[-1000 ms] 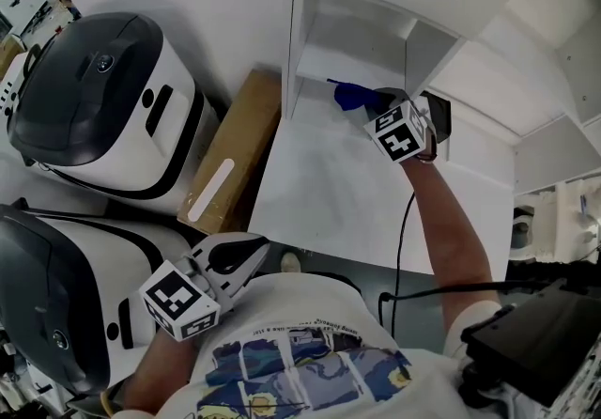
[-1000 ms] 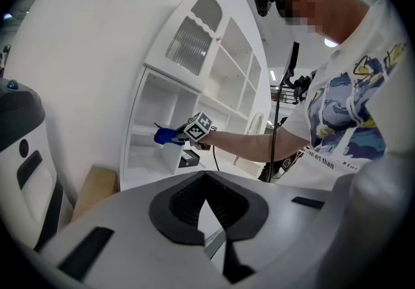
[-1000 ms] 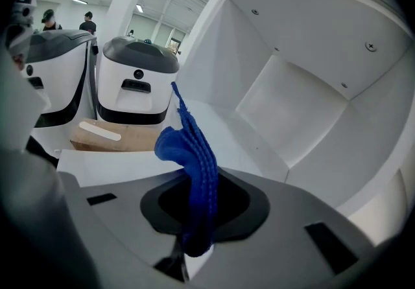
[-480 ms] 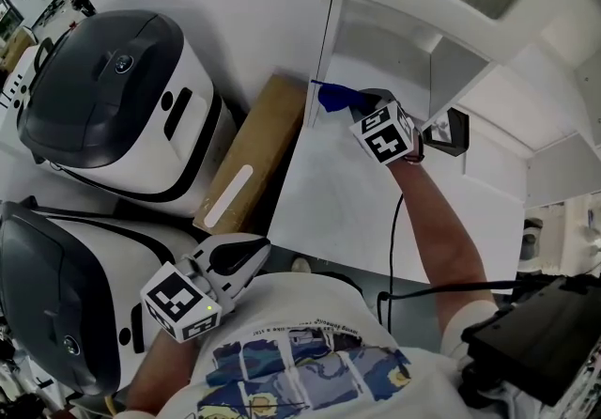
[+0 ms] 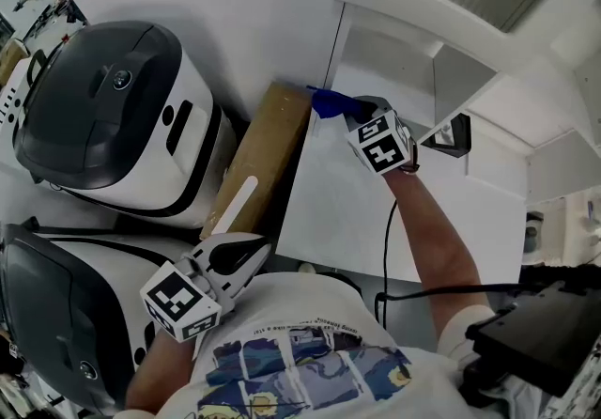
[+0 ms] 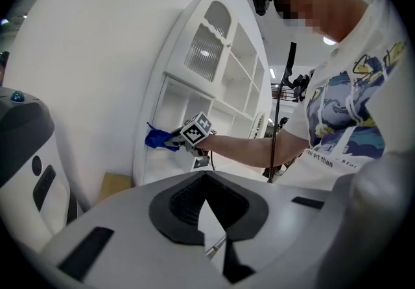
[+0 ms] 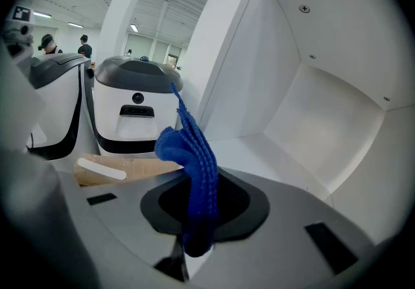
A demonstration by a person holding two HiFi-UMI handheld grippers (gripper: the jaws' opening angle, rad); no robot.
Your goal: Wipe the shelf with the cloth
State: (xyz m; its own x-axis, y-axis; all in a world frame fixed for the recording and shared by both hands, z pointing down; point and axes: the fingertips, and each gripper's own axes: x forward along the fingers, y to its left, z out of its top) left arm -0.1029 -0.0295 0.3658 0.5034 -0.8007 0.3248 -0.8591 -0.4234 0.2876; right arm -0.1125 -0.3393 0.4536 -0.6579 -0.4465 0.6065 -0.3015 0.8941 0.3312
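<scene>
Cloth (image 5: 329, 103), blue, is pinched in R gripper (image 5: 351, 111); the jaws are clamped on it and the bunched end sticks out fwd of the tips. R gripper is inside the open bay of the white shelf unit (image 5: 376, 201), with the cloth at the bay's left edge by the side wall. Can't tell if it touches the board. Bay floor and back wall lie to R gripper's right. Cardboard box (image 5: 263, 159) is just left of R gripper, wedged btwn shelf unit and upper appliance (image 5: 103, 107). Black cable (image 5: 388, 248) trails back from R gripper over the board. L gripper (image 5: 249, 256) has jaws pressed together, nothing btwn them; it's at the person's torso, well back from the shelf. Lower appliance (image 5: 56, 314) is just left of it.
</scene>
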